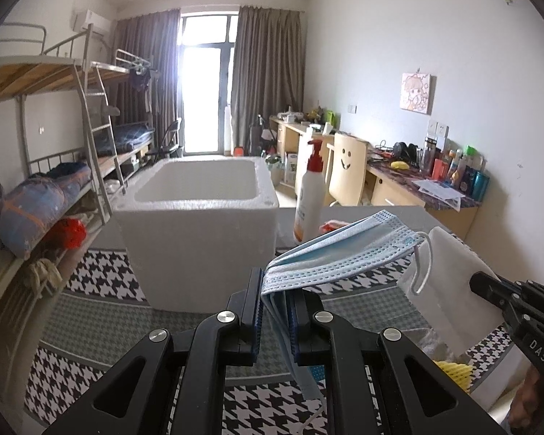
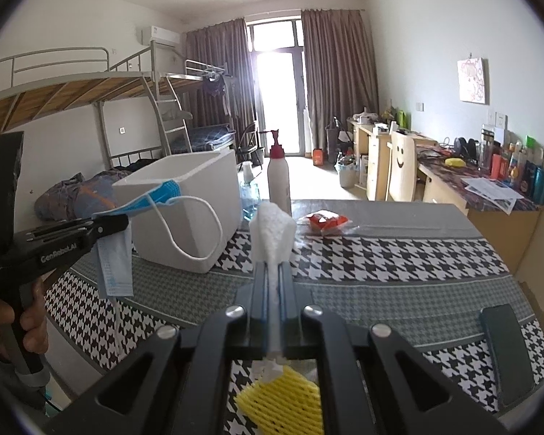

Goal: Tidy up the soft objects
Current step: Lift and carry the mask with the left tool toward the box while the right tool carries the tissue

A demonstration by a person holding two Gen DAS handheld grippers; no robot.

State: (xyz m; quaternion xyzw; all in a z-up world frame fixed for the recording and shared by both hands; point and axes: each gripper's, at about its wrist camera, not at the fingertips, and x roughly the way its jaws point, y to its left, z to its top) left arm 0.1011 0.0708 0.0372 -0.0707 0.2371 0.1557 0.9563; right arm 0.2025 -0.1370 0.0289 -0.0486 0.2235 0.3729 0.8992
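In the left wrist view my left gripper is shut on a stack of blue face masks, which fan out to the right with a white ear loop hanging. The right wrist view shows that gripper at the left, a mask drooping from it. My right gripper is shut on a white foam sheet that stands up from its tips. From the left wrist view it sits at the right with the sheet. An open white foam box stands on the table behind.
The houndstooth tablecloth carries a white pump bottle with a red top, a red snack packet, a yellow foam net near the front edge and a dark flat object at the right. Bunk beds stand left, desks right.
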